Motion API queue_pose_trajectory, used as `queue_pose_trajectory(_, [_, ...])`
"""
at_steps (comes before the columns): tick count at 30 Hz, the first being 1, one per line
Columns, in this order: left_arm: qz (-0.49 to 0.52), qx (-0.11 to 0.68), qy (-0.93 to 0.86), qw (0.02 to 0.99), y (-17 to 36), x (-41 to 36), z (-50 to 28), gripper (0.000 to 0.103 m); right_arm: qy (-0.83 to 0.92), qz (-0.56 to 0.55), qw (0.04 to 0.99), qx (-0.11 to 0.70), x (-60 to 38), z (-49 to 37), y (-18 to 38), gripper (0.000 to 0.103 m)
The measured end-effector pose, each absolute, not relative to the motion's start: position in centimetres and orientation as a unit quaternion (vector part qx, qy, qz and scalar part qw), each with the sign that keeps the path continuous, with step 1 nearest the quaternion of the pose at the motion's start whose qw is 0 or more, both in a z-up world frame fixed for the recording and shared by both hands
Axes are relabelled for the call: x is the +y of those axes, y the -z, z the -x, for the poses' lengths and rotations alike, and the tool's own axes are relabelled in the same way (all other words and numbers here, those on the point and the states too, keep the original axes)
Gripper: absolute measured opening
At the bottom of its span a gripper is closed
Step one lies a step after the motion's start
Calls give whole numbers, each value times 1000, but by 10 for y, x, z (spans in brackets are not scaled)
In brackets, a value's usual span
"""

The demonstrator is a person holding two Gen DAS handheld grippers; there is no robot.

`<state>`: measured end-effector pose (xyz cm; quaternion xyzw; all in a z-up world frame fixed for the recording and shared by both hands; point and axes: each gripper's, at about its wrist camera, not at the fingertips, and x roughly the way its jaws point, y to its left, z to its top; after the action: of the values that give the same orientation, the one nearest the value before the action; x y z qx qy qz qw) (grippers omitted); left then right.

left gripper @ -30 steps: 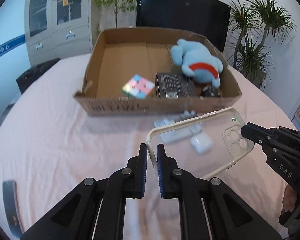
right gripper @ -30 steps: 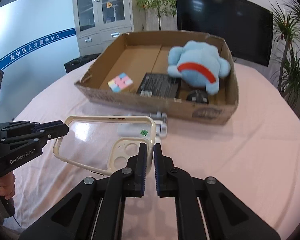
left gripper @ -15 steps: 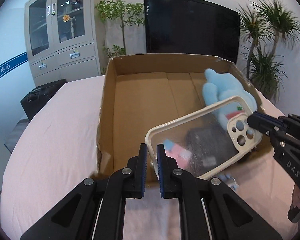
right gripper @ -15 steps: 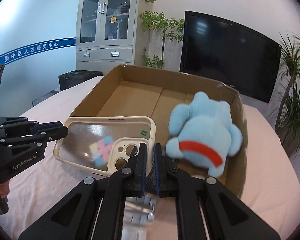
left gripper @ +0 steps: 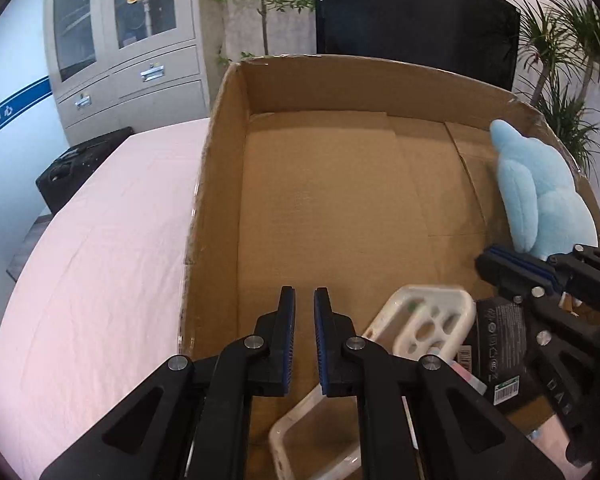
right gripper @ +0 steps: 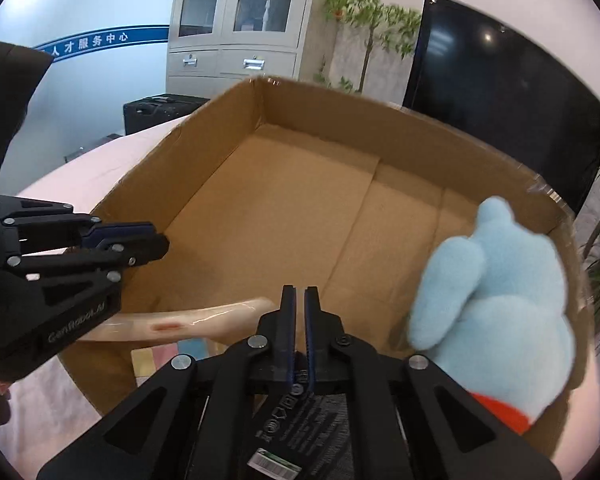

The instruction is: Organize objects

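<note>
Below, phone case [left gripper: 422, 322] in box [left gripper: 332, 184], camera-end forward.

Box contents, layout
Open brown cardboard box [left gripper: 220, 168] on bench [left gripper: 100, 264]; clear cream-rimmed phone case [left gripper: 424, 320] in near part, light-blue plush toy [left gripper: 540, 200] at right.

The left gripper [left gripper: 304, 300] hangs over the cardboard box [left gripper: 220, 128], jaws slightly parted and empty — the clear phone case [left gripper: 420, 320] lies below, seemingly atop a black box [left gripper: 500, 344], beside the blue plush [left gripper: 540, 204].
</note>
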<state>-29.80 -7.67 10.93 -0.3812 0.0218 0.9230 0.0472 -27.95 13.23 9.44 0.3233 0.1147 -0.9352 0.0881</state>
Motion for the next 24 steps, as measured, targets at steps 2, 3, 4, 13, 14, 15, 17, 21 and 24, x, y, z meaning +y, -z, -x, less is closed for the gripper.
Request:
queue_pose_trajectory(2, [376, 29, -925, 44, -114, -78, 291, 7, 937, -319, 77, 120, 138, 276, -95, 5])
queue_pose_trajectory(3, [369, 33, -928, 46, -118, -78, 287, 7, 938, -317, 72, 121, 141, 274, -96, 10])
queue_pose_trajectory(4, [359, 38, -931, 50, -125, -76, 280, 8, 940, -313, 68, 114, 148, 269, -101, 14])
queue_pose_trajectory(13, [313, 29, -939, 143, -163, -48, 187, 84, 960, -270, 72, 37, 193, 189, -143, 73])
queue_pose_trajectory(14, [315, 29, -936, 156, -161, -44, 177, 84, 959, -271, 79, 28, 197, 176, -142, 74])
queue_pose_trajectory(15, [319, 31, -933, 166, -158, -39, 164, 85, 958, -274, 83, 25, 199, 166, -139, 77])
queue_pose_trajectory(17, [329, 33, -925, 185, -147, -34, 143, 85, 955, -283, 87, 24, 202, 143, -128, 77])
queue_pose_trajectory(21, [363, 29, -911, 195, -107, -28, 105, 85, 937, -335, 102, 18, 205, 111, -89, 77])
queue_pose_trajectory(24, [391, 28, -898, 201, -77, -27, 87, 85, 918, -378, 116, 25, 198, 101, -55, 77])
